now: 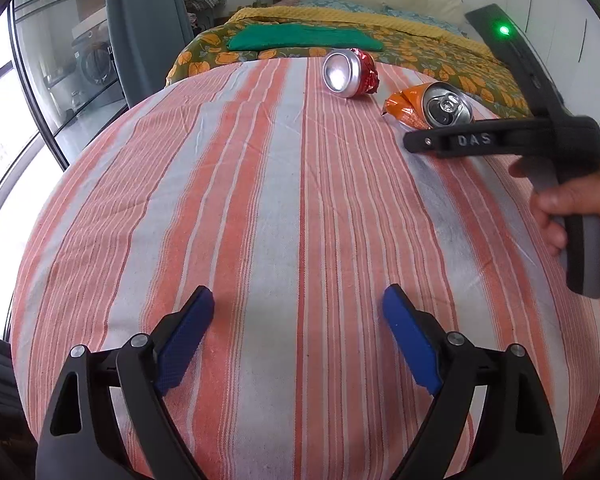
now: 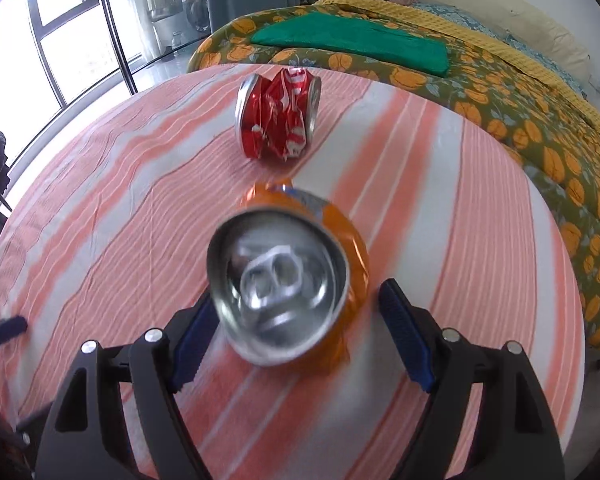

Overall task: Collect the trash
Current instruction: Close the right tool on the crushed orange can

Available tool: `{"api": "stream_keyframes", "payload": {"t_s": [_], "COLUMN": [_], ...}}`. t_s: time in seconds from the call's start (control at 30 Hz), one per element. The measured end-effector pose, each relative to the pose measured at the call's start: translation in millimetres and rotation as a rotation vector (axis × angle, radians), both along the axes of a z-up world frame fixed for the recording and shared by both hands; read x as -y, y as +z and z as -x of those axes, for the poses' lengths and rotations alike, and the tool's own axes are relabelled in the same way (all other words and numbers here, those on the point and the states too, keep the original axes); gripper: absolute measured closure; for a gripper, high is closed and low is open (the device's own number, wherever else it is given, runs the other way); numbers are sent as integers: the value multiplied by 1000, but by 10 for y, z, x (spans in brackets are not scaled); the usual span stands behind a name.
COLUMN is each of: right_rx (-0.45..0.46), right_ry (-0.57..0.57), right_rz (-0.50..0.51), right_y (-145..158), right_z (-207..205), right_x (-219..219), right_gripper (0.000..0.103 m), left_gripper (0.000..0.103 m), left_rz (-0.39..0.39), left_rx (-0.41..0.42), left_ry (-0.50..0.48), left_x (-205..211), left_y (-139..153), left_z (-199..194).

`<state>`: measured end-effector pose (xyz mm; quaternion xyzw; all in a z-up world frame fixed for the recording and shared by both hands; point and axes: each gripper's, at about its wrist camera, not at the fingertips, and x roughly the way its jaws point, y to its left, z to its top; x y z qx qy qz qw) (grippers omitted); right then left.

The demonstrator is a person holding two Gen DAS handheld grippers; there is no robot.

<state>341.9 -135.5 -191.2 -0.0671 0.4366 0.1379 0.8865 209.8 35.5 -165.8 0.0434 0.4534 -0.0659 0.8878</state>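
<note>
Watching through the left wrist camera first, I am seeing my left gripper (image 1: 298,300) hanging over bare striped cloth (image 1: 260,200) with its blue pads (image 1: 188,332) spread wide and nothing between them, so that hand is idling and carrying nothing. Far ahead of it the crushed red can (image 1: 350,74) is lying on its side near the cloth's far edge, and just to its right the crushed orange can (image 1: 432,110) is lying with its pull-tab end turned toward me; my right gripper (image 1: 416,142) is reaching in beside that orange can, held in a hand (image 1: 572,208), though from this side I cannot tell how its jaws stand. Switching to the right wrist camera, I am finding the orange can (image 2: 292,280) right in front, blurred, its silver top filling the space between the pads; the right gripper (image 2: 296,308) is parted, with the left pad (image 2: 192,340) at or behind the can's rim and the right pad (image 2: 404,336) standing clearly apart from the orange wall, so I am judging this as straddling, not gripping. The red can (image 2: 278,114) is sitting further on, apart from the orange one. To do this pickup well, I am thinking of settling the hand until the blur clears, centring the can so both pads meet its crumpled body rather than the slippery rim, pushing deeper, then closing gently, since a dented can could squirt sideways off the cloth.
</note>
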Motion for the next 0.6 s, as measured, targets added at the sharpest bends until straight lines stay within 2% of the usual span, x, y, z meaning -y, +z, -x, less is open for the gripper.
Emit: {"api": "stream_keyframes", "payload": {"t_s": [0.03, 0.07, 0.1, 0.3, 0.6], "right_rx": [5, 10, 24, 38, 36], "right_ry": [5, 9, 26, 4, -91], "right_rz": [-1, -2, -12, -4, -10], "right_y": [2, 7, 21, 14, -34], "right_z": [-16, -22, 14, 231, 959], "right_x": [-3, -10, -17, 58, 442], "right_gripper": [27, 36, 39, 39, 39], "left_gripper": [18, 18, 17, 17, 16], "left_rz": [0, 0, 0, 0, 0], "left_rx": [0, 0, 0, 0, -1], "left_ry": [1, 2, 2, 0, 2], "left_x": [3, 5, 4, 1, 7], "left_y": [0, 0, 0, 0, -3], "left_z": [-1, 0, -2, -8, -1]}}
